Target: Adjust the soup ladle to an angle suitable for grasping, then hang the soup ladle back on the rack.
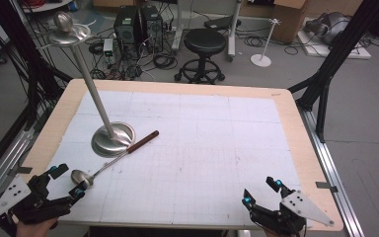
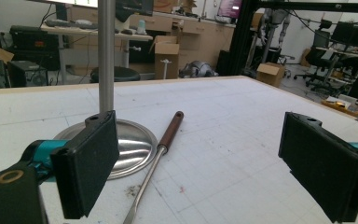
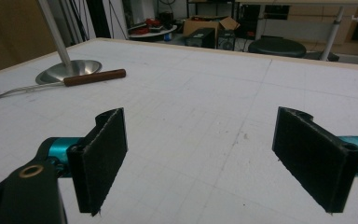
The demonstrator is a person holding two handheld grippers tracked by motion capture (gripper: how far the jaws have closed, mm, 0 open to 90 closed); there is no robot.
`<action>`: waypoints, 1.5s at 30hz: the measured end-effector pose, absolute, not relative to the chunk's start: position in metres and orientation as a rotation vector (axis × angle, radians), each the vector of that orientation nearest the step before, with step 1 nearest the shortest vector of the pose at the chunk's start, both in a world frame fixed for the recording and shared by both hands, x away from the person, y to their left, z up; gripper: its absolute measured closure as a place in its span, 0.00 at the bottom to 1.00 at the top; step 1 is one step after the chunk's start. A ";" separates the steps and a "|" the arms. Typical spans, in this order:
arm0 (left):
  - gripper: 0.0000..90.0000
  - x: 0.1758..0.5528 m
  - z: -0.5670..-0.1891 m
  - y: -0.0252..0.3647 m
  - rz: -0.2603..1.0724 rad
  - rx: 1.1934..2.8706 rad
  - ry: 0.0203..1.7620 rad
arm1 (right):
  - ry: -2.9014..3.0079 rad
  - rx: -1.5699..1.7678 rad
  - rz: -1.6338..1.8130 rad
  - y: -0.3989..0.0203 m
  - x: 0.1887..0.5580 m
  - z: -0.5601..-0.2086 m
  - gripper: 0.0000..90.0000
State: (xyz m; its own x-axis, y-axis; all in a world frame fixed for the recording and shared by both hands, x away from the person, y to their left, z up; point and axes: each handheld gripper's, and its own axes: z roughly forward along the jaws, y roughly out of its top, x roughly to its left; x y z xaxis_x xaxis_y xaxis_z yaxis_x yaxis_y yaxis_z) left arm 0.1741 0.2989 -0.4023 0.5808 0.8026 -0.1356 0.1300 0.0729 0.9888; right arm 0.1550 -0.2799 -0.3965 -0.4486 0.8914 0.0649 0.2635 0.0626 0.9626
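Left gripper [image 1: 68, 181], jaws spread, empty, at near-left corner beside ladle [image 1: 112, 159]. Right gripper [image 1: 262, 191], jaws likewise spread, empty, at near right. Ladle handle touching stand base [image 1: 109, 142].

A robotics or research lab. A wooden desk [image 1: 296, 128] topped with a white gridded mat [image 1: 202, 148] stands inside a black metal frame [image 1: 340, 54]. On the grey floor beyond it lie tangled cables [image 1: 163, 61], computer towers [image 1: 138, 22], a black round stool [image 1: 205, 42] and cardboard boxes [image 1: 288, 15]. The left gripper view shows workbenches [image 2: 88, 30] and office chairs [image 2: 319, 58] in the background.
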 end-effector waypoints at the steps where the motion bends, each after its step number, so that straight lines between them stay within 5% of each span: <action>1: 0.14 0.174 -0.402 0.299 0.611 1.435 0.852 | 1.774 1.157 1.408 -0.280 0.155 -0.396 0.19; 45: 0.14 0.176 -0.404 0.302 0.601 1.440 0.854 | 1.784 1.173 1.403 -0.277 0.155 -0.397 0.19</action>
State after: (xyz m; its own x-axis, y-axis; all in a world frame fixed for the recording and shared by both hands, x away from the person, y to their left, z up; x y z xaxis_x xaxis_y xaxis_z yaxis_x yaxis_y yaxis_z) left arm 0.1760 0.3018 -0.4037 0.5838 0.7998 -0.1396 0.1383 0.0715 0.9878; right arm 0.1552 -0.2774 -0.3968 -0.4463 0.8917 0.0751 0.2831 0.0611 0.9571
